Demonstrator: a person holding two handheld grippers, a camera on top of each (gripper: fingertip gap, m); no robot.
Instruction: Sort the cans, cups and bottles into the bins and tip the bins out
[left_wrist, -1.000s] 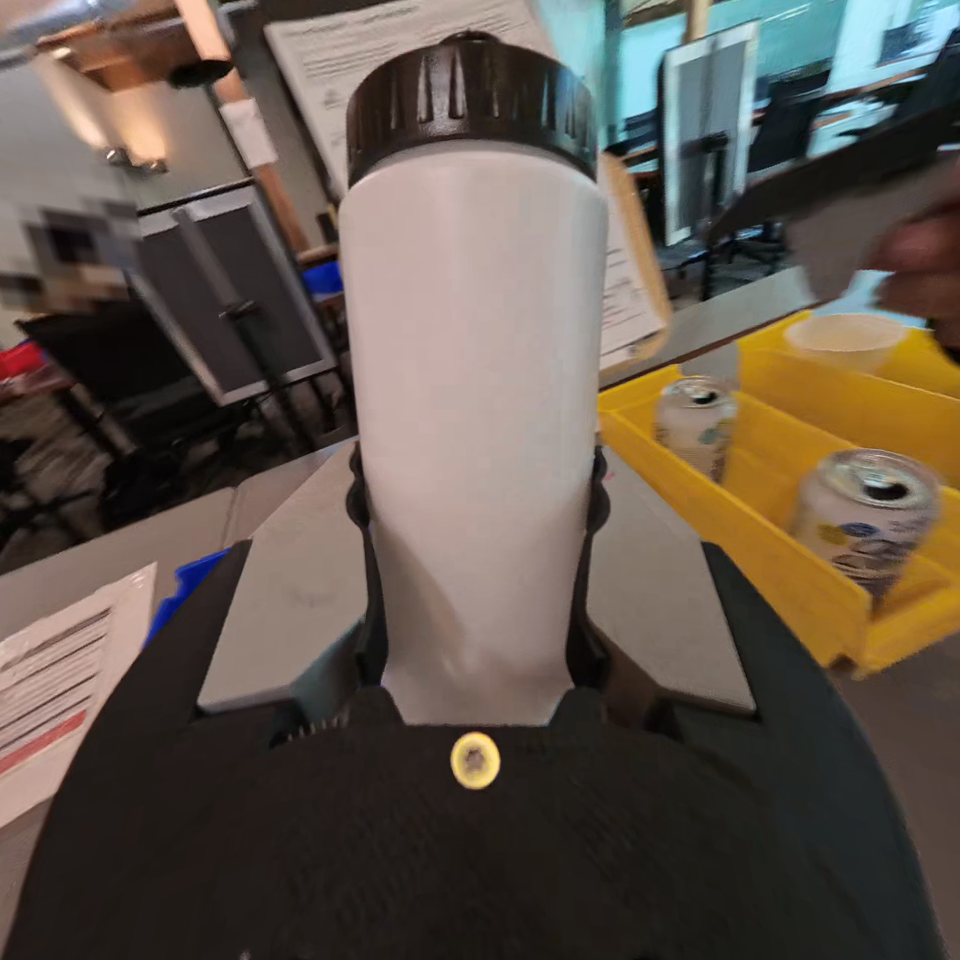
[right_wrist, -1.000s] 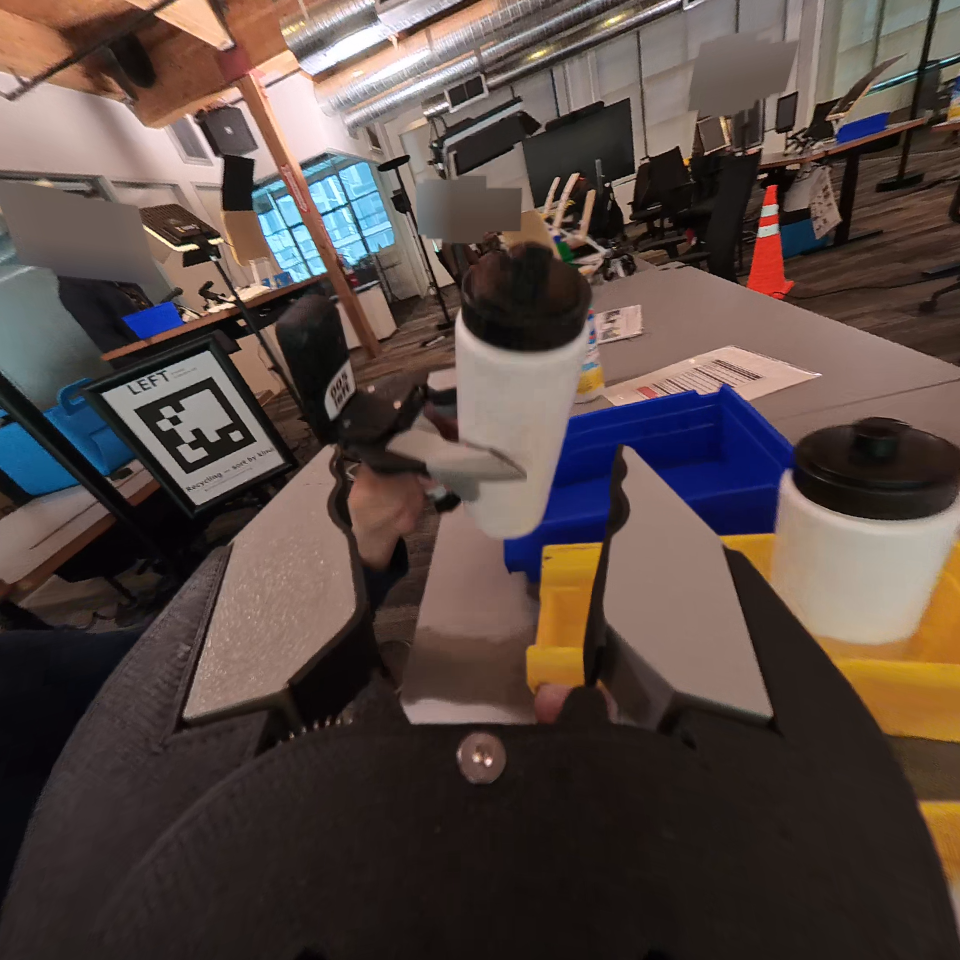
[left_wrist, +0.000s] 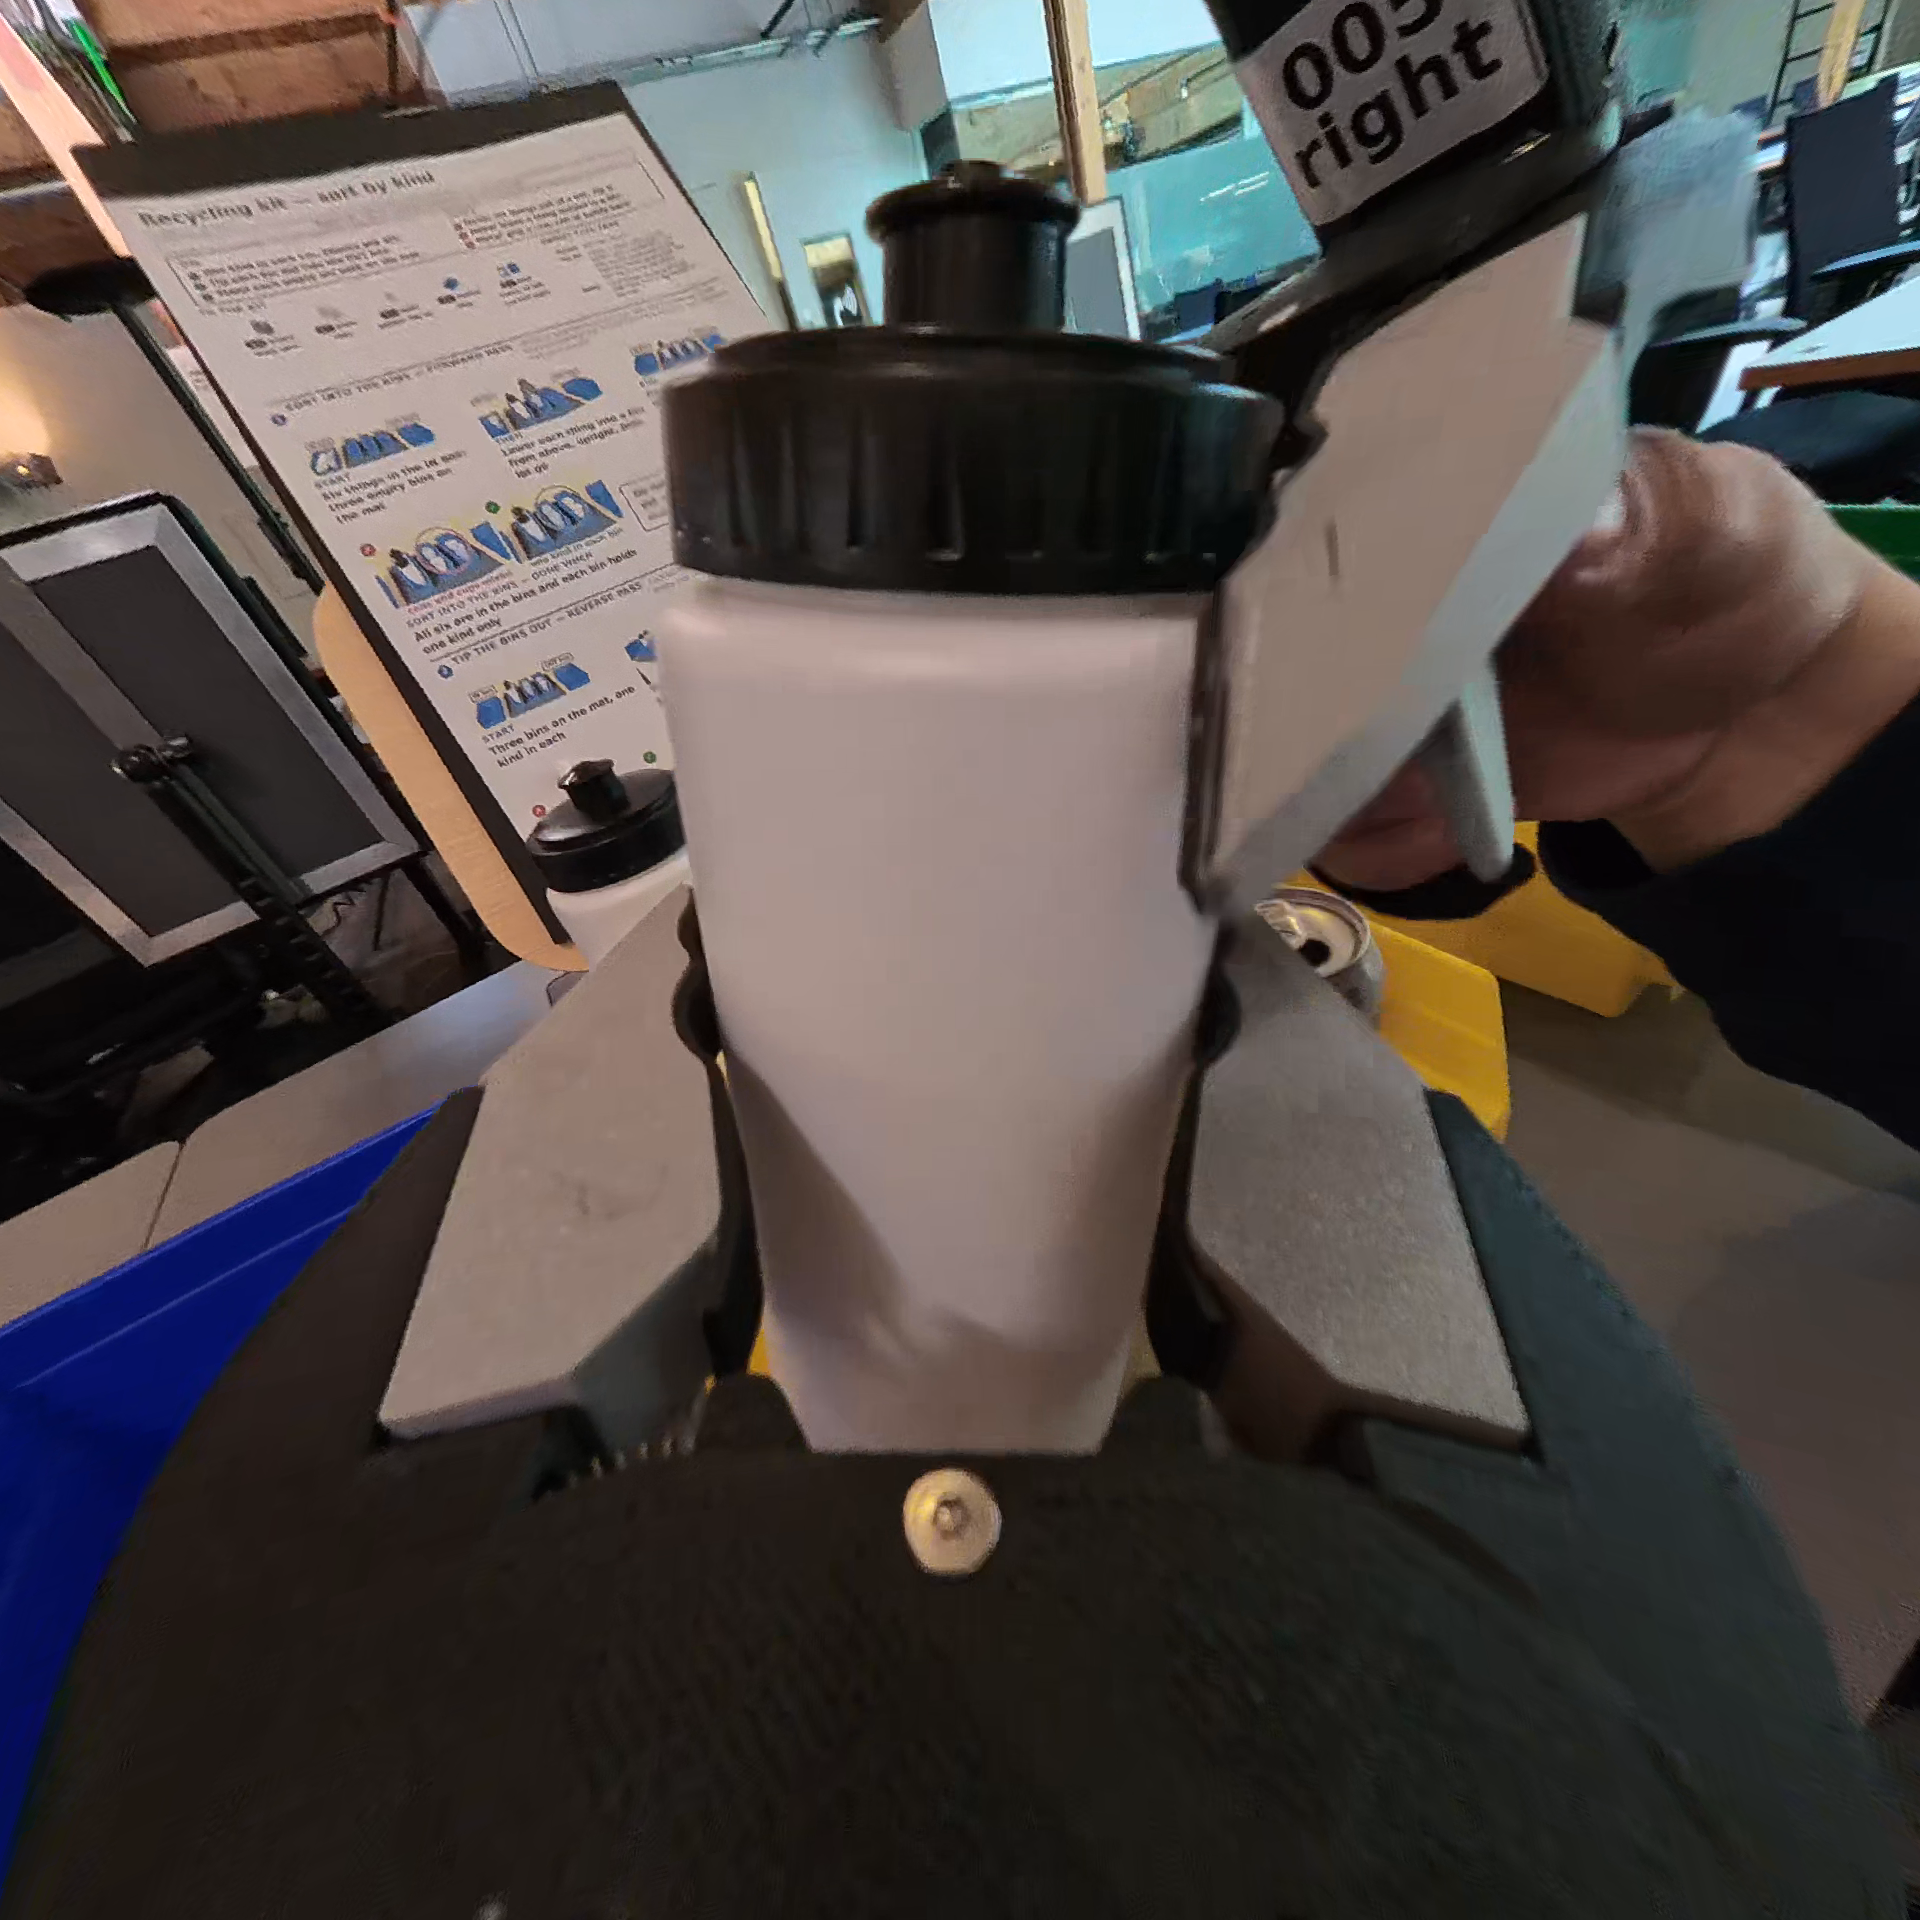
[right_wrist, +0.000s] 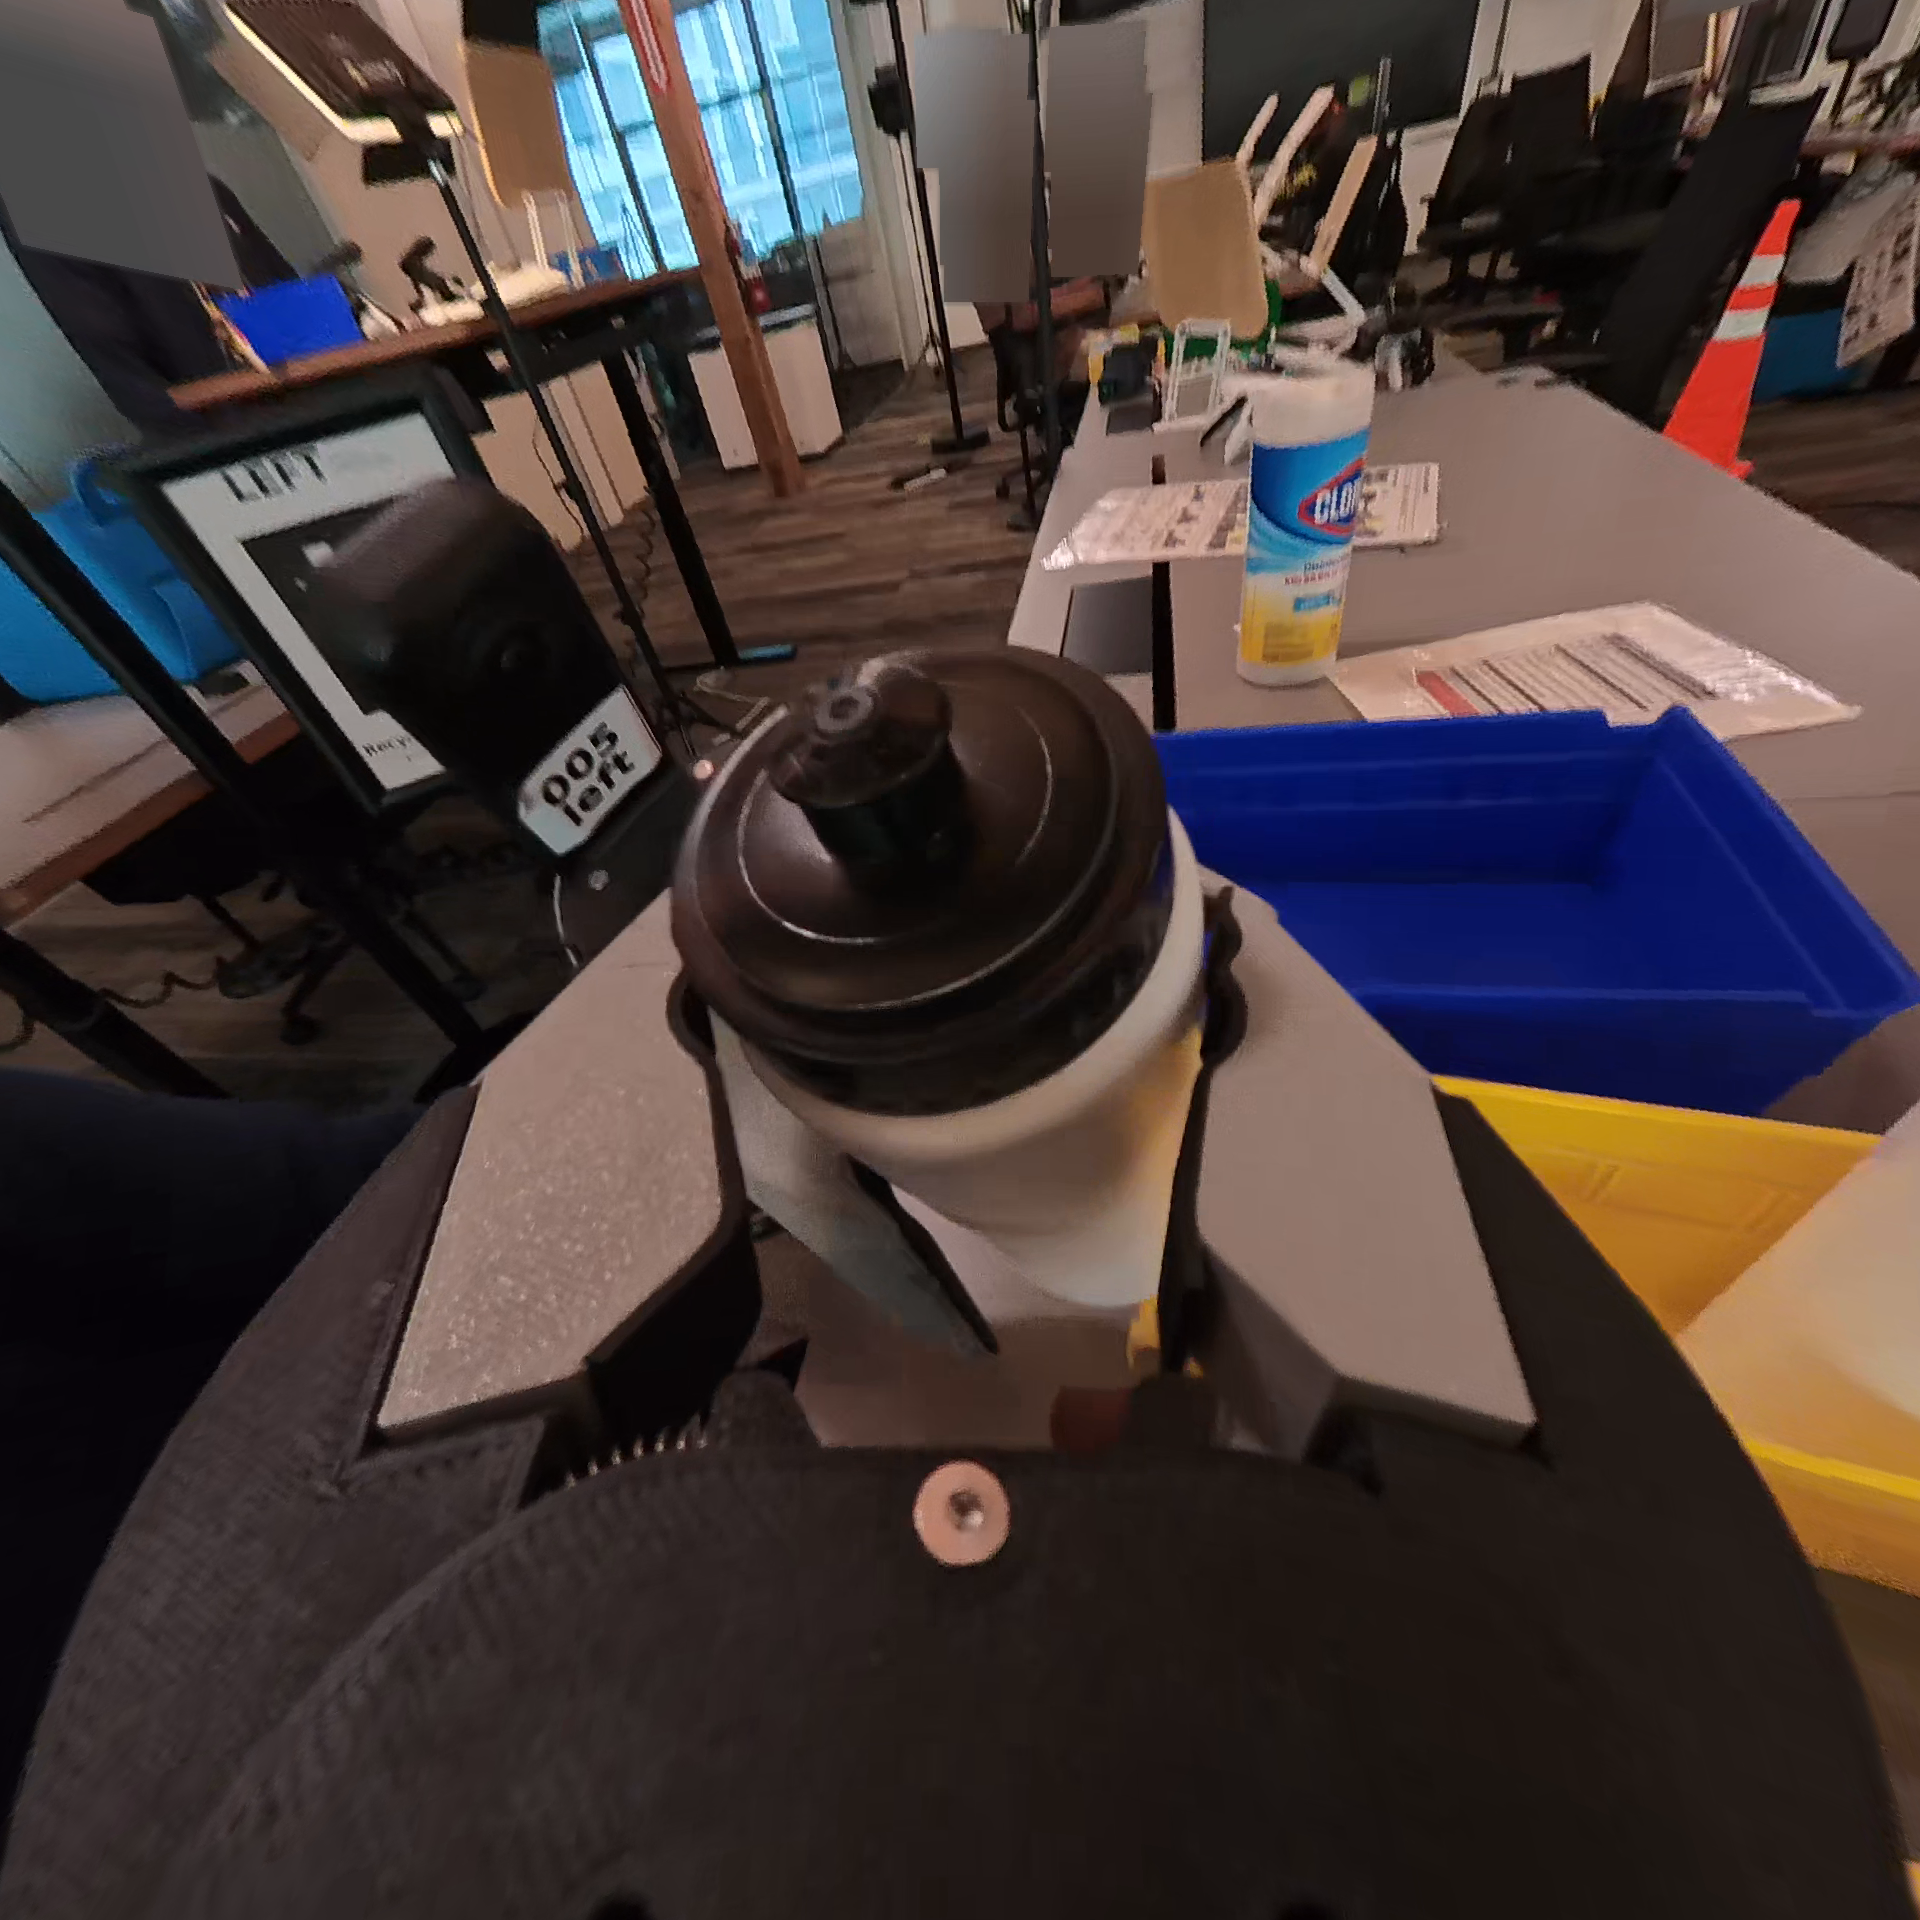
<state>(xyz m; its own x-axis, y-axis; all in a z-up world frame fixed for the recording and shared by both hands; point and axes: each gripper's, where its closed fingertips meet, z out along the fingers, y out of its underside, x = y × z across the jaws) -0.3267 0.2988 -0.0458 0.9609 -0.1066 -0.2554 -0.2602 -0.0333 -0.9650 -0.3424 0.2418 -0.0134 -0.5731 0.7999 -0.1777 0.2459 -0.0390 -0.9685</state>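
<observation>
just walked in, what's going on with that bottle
A person is passing a white plastic bottle with a black screw cap between two handheld grippers. The left gripper clamps its lower body; the right gripper has its fingers around the top, just under the cap. The blue plastic bin beyond is empty.

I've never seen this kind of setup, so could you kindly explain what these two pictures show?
There is no robot: a person holds a two-finger gripper in each hand, each with a camera looking along its fingers. One picture is from the left gripper, which is clamped on a white bottle with a black cap. The other is from the right gripper, whose fingers sit either side of the same bottle; whether they squeeze it, I cannot tell. On the grey table are a blue bin, a yellow bin, a wipes canister and papers.
</observation>
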